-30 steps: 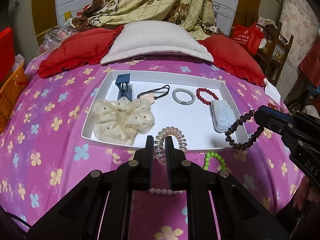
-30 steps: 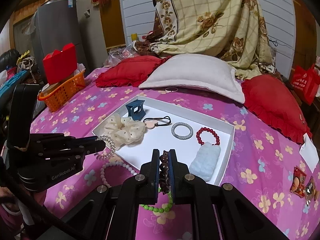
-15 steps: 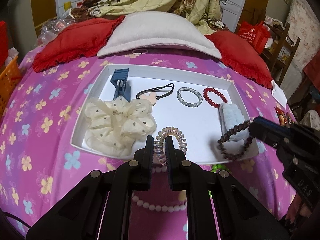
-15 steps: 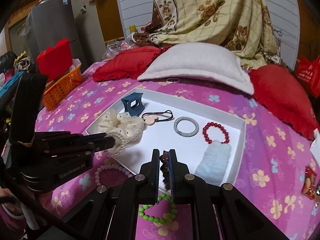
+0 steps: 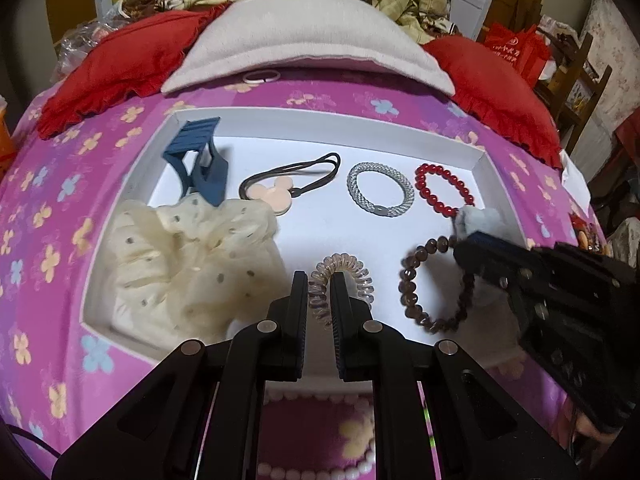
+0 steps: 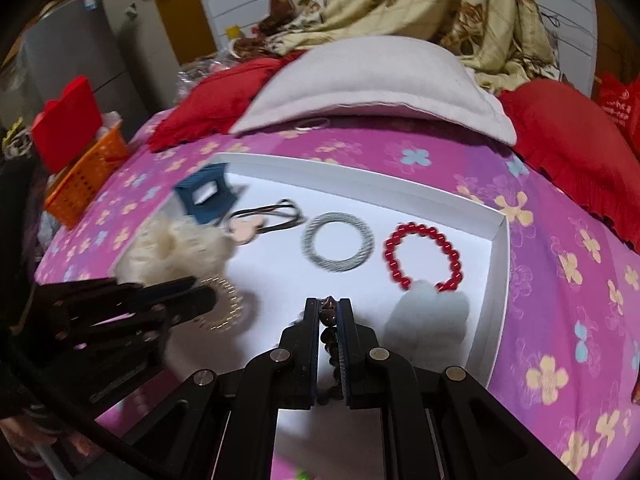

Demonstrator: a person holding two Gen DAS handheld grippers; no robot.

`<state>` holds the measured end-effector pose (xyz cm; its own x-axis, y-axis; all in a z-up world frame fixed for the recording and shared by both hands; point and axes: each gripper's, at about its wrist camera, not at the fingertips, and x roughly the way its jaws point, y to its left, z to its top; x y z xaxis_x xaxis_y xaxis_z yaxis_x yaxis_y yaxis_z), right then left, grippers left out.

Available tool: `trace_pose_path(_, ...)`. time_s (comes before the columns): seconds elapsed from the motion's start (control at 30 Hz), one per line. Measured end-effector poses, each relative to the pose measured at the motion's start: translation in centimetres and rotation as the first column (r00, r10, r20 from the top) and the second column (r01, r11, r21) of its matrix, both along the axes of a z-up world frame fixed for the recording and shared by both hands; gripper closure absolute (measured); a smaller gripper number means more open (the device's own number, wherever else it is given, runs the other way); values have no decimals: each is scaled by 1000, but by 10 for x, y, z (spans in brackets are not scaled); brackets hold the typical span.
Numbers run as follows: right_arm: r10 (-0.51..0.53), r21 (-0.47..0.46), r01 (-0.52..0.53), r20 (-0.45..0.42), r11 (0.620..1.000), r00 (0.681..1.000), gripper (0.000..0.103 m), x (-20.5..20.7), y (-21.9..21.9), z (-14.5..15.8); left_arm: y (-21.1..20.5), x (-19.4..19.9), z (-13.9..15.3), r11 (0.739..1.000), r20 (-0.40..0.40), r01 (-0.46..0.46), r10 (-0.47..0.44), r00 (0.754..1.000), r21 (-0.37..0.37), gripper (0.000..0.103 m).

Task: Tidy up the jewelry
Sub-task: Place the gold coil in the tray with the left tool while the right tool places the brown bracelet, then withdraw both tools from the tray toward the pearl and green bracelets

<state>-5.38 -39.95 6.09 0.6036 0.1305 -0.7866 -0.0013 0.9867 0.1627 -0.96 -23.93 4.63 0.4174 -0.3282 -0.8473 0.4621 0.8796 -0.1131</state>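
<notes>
Over a white tray (image 5: 496, 168) on a floral bedspread (image 5: 60, 208), the left gripper (image 5: 319, 280) pinches a clear spiral hair tie (image 5: 352, 268); the right gripper (image 6: 328, 308) clamps a brown bead bracelet (image 5: 412, 292).

Tray (image 5: 494, 168): matt white card. Coil tie (image 5: 344, 276): clear glossy plastic. Scrunchie (image 5: 188, 256): sheer cream cloth. Red beads (image 5: 442, 190) were glossy; bedsheet (image 5: 60, 216): printed cloth.

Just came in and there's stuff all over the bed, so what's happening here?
Someone is sorting hair ties and bracelets into a white tray on the bed. The left gripper is shut on a clear spiral hair tie, and the right gripper is shut on a dark beaded bracelet; both hang over the tray's near side. A scrunchie, claw clip and red bracelet already lie inside.
</notes>
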Motion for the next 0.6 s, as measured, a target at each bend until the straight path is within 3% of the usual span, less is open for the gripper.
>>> trace_pose_path(0.4, -29, 9, 29, -27, 1000, 999, 95, 27, -14, -23, -14, 23, -24, 999, -17, -15, 16, 1000, 41, 93)
trace_pose_path(0.47, -42, 12, 42, -31, 999, 999, 90, 27, -15, -25, -14, 23, -24, 999, -11, -16, 17, 1000, 46, 93)
trace_pose_path(0.5, -50, 26, 51, -37, 998, 998, 87, 26, -17, -25, -14, 23, -24, 999, -12, -17, 18, 1000, 45, 91)
trace_pose_path(0.57, -64, 54, 66, -35, 996, 997, 71, 22, -19, -23, -14, 23, -24, 999, -14, -13, 14, 1000, 35, 80)
trace_pose_path(0.6, -67, 60, 69, -31, 996, 997, 70, 19, -20, -21, -13, 23, -24, 999, -15, -13, 14, 1000, 34, 70)
